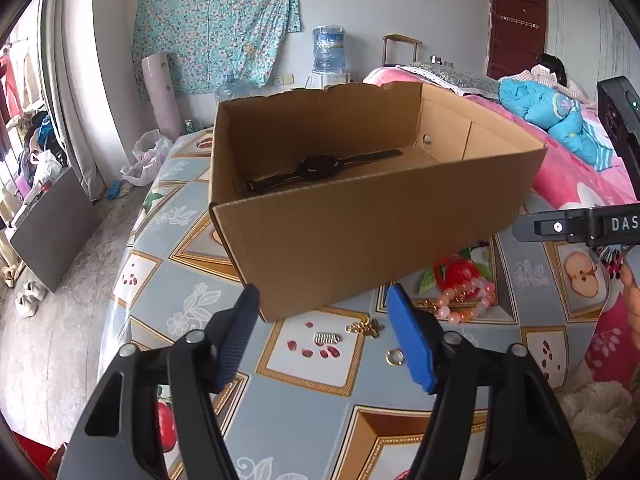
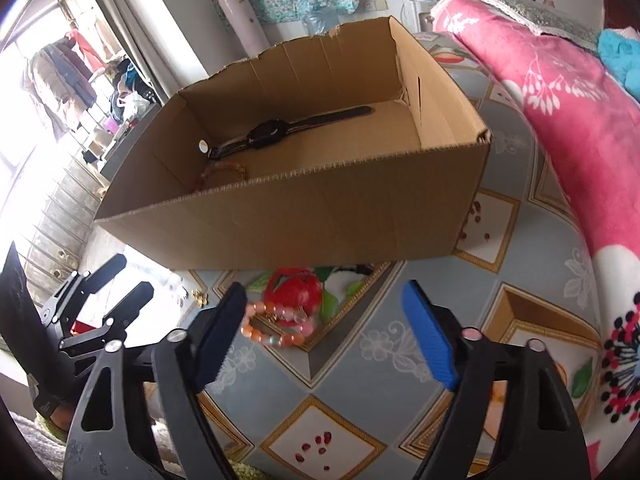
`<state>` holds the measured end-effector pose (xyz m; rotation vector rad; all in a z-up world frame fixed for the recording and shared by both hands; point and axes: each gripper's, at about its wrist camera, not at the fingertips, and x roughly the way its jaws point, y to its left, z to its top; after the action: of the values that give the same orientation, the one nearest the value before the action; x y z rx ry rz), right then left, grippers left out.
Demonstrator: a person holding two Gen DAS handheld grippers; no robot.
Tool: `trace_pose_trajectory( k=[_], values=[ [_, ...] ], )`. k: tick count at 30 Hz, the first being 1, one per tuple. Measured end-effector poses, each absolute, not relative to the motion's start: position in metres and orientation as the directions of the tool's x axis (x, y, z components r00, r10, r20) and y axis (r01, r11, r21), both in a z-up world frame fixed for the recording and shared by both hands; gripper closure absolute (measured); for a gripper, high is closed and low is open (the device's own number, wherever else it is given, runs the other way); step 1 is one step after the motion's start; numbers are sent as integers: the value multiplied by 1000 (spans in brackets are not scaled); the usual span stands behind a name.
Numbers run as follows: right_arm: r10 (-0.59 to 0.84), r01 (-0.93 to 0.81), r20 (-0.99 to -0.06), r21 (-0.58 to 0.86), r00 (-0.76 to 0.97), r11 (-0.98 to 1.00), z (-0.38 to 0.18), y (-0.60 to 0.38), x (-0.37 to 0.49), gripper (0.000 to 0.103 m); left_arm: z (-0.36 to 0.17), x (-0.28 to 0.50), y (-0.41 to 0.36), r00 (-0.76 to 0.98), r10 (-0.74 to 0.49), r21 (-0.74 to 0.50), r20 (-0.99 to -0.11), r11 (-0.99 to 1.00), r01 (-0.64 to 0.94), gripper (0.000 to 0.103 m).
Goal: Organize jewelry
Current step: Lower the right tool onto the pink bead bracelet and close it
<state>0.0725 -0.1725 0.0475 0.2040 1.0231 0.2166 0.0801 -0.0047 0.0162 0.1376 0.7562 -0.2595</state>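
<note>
An open cardboard box (image 1: 360, 216) stands on the patterned tablecloth (image 1: 304, 420). Inside it lie a black watch (image 2: 276, 130) and an orange bead bracelet (image 2: 222, 172). In front of the box on the cloth rest a pink-and-orange bead bracelet (image 2: 276, 326), small gold pieces (image 1: 366, 327), a silver clip (image 1: 327, 338) and a gold ring (image 1: 395, 357). My left gripper (image 1: 323, 294) hangs open above the clip and gold pieces, holding nothing. My right gripper (image 2: 324, 290) is open over the bead bracelet, its pads clear of the beads.
A pink blanket (image 2: 568, 112) lies along the table's right side, and a person (image 1: 552, 72) lies on the bed behind. The table edge drops to the floor (image 1: 48, 340) on the left. A water dispenser (image 1: 329, 50) stands at the far wall.
</note>
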Motion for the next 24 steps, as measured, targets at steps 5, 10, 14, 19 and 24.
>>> trace_pose_trajectory(
  k=[5,10,14,19,24],
  values=[
    [280,-77,-813,281,511,957,50,-173,88,55,18,91,2,698,-208,-11,-685,961,276,47],
    [274,-72,-797,280,539,957,54,-173,92,57,18,95,5,699,-217,-28,-681,962,272,47],
    [273,-123,-822,245,499,962,46,-166,82,65,13,89,3,687,-232,-30,-689,956,293,47],
    [276,-156,-881,233,383,960,21,-152,68,81,-6,75,5,640,-276,-67,-717,942,330,47],
    [261,-143,-904,224,340,964,7,-140,67,85,-17,68,1,605,-328,-108,-725,922,371,50]
  ],
)
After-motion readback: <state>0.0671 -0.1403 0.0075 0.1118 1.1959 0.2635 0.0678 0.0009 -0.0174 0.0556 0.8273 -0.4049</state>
